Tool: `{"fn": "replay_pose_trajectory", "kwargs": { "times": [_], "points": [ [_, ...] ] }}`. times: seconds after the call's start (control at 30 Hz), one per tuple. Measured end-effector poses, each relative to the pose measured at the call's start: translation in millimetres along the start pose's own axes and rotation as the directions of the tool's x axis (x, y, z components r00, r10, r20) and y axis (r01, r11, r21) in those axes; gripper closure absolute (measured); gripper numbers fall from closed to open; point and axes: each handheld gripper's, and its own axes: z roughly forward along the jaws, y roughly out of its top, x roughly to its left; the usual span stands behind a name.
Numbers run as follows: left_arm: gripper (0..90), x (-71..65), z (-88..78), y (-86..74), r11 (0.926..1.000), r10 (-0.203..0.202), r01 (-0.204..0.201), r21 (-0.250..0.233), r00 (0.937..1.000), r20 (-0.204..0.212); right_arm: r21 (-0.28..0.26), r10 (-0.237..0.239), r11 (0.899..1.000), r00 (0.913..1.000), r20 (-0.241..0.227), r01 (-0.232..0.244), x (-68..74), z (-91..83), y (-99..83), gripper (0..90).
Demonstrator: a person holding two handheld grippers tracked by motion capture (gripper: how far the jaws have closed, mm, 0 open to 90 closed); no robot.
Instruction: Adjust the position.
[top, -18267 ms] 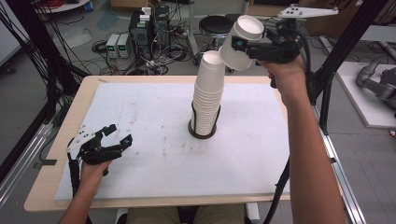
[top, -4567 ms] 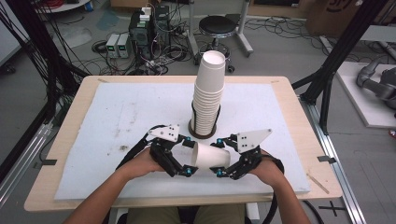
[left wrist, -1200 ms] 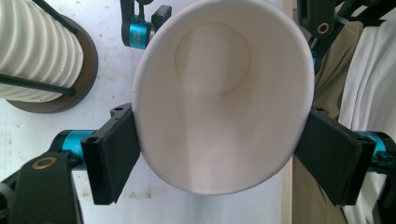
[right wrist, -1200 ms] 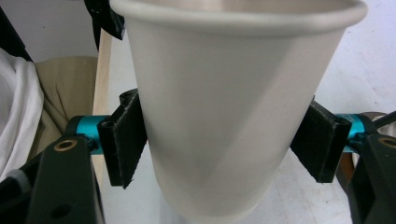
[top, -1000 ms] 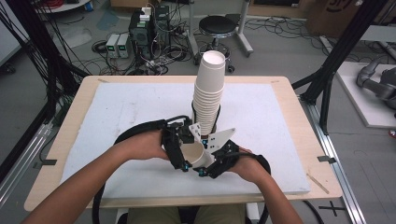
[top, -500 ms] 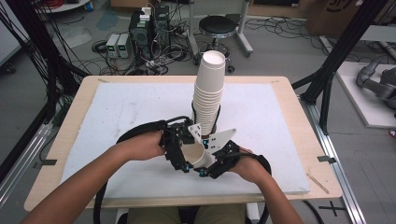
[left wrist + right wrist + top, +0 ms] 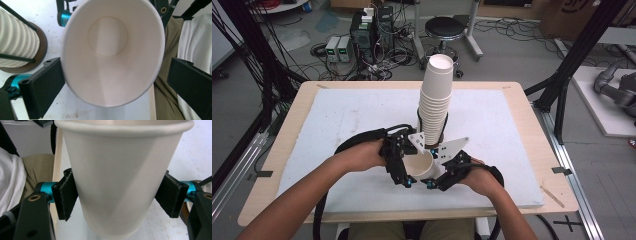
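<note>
Left gripper [image 7: 404,167]: jaws spread wide and just opened further, set around the mouth of the paper cup [image 7: 422,167]. In the left gripper view one pad [image 7: 41,92] sits at the rim at about 8 o'clock, looking to touch it; the other pad [image 7: 191,83] stands clear of the rim at about 4 o'clock. Released, no squeeze on the cup.

Right gripper [image 7: 443,175]: clenched on the cup's body. In the right gripper view both pads [image 7: 65,197] press the side wall, at 9 and 3 o'clock, below the rolled rim.

Paper cup [image 7: 122,175]: white, single, held off the table between the two grippers, near the table's front edge at 6 o'clock of the stack. Long axis tilted well off upright, nearer lying than standing. The open mouth faces the left gripper (its camera looks straight into the cup [image 7: 110,52] to the round bottom); the closed base points toward the right gripper's side.

Cup stack [image 7: 436,97]: tall column of nested white cups, mouth up, leaning slightly, standing in a dark ring holder [image 7: 432,142] with thin upright rods, just beyond the grippers at 12 o'clock.

Table [image 7: 522,100]: pale wood rim, white mat [image 7: 337,120] across the top.

Person: two forearms enter from 6 o'clock, one hand on each gripper; tan trousers show at the table's near edge.
</note>
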Motion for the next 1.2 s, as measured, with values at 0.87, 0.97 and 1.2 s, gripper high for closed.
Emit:
{"fn": "replay_pose_trajectory", "kwargs": {
  "times": [0.87, 0.97, 1.2],
  "points": [
    [2.1, 4.2, -21.3, -121.6, 0.8034, -0.301, 0.193, -0.563, 0.9479, -0.105, -0.161, 0.201, 0.971, 0.9675, 0.153, -0.177, -4.7, -49.2, -53.3, 25.0],
    [2.1, 2.1, -15.5, -135.2, 0.7682, -0.345, 0.228, -0.598, 0.9346, -0.086, -0.196, 0.24, 0.959, 0.9529, 0.186, -0.203, -6.5, -56.8, -64.1, 24.9],
    [2.1, -4.8, -4.7, -157.7, 0.6302, -0.429, 0.22, -0.745, 0.8982, -0.097, -0.291, 0.34, 0.92, 0.907, 0.249, -0.264, -9.1, -74.2, -86.5, 24.3]
  ]
}}
